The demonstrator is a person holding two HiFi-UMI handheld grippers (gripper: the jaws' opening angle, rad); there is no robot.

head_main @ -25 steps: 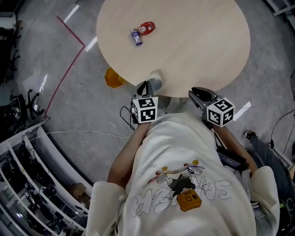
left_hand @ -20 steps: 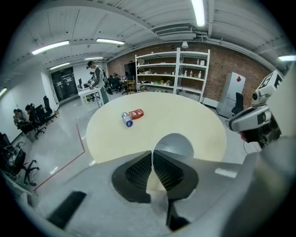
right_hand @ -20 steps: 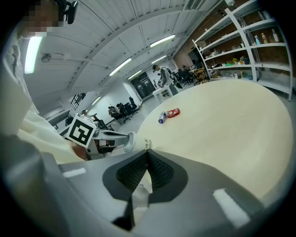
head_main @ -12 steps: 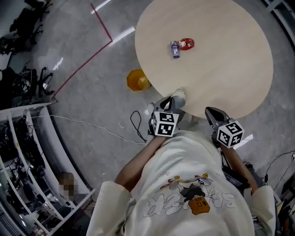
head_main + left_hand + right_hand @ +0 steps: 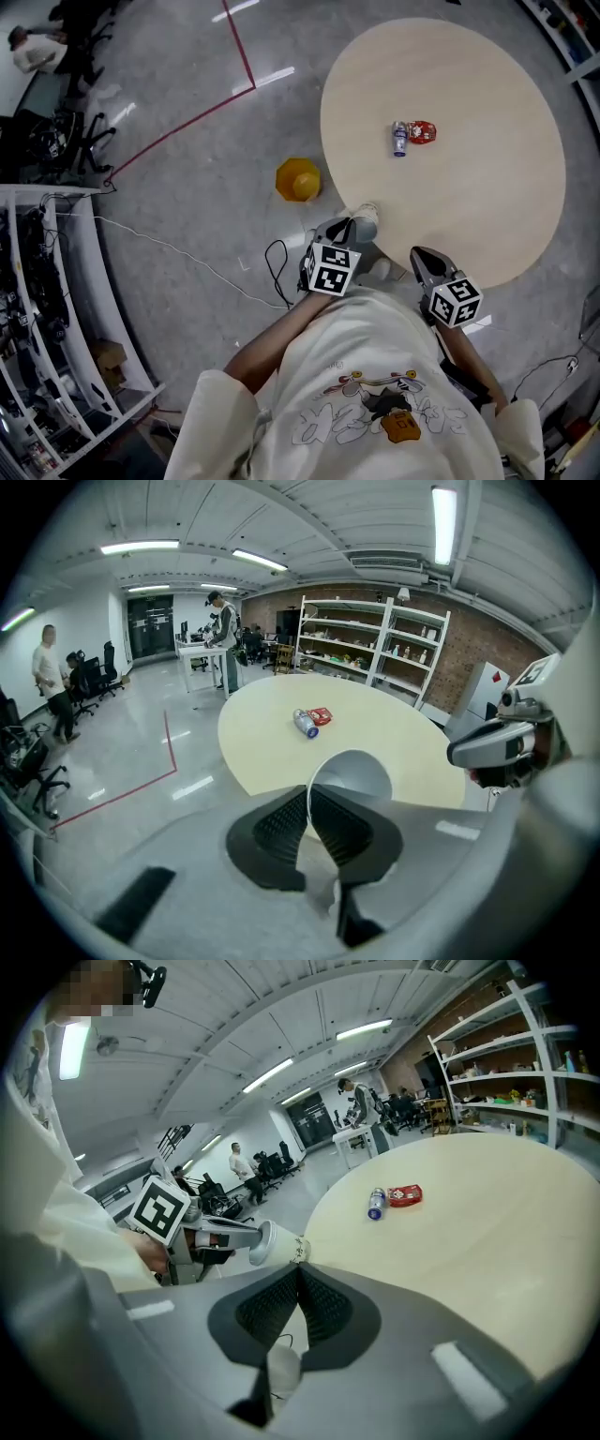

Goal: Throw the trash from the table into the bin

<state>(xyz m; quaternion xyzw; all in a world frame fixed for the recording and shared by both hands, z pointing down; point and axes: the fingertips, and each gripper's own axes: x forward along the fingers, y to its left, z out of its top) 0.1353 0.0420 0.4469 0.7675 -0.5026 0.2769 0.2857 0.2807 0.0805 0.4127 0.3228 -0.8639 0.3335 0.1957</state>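
My left gripper (image 5: 345, 228) is shut on the rim of a white paper cup (image 5: 365, 219), which it holds in the air just off the round table's (image 5: 487, 197) near edge. In the left gripper view the pads (image 5: 330, 819) pinch the cup's (image 5: 354, 775) wall. A small can (image 5: 399, 138) and a red wrapper (image 5: 423, 132) lie together near the table's middle. The yellow bin (image 5: 298, 179) stands on the floor left of the table. My right gripper (image 5: 419, 258) hangs shut and empty beside the table edge, its jaws (image 5: 298, 1283) pressed together.
A black cable (image 5: 274, 267) and a thin white cord (image 5: 159, 246) lie on the grey floor near the bin. Metal shelving (image 5: 47, 309) lines the left side. A red floor line (image 5: 178, 131) runs behind the bin. People and office chairs (image 5: 56, 682) are far off.
The head view has swung so the table sits farther right and the yellow bin is fully in sight. Both grippers shifted along the table edge, the left still holding the cup.
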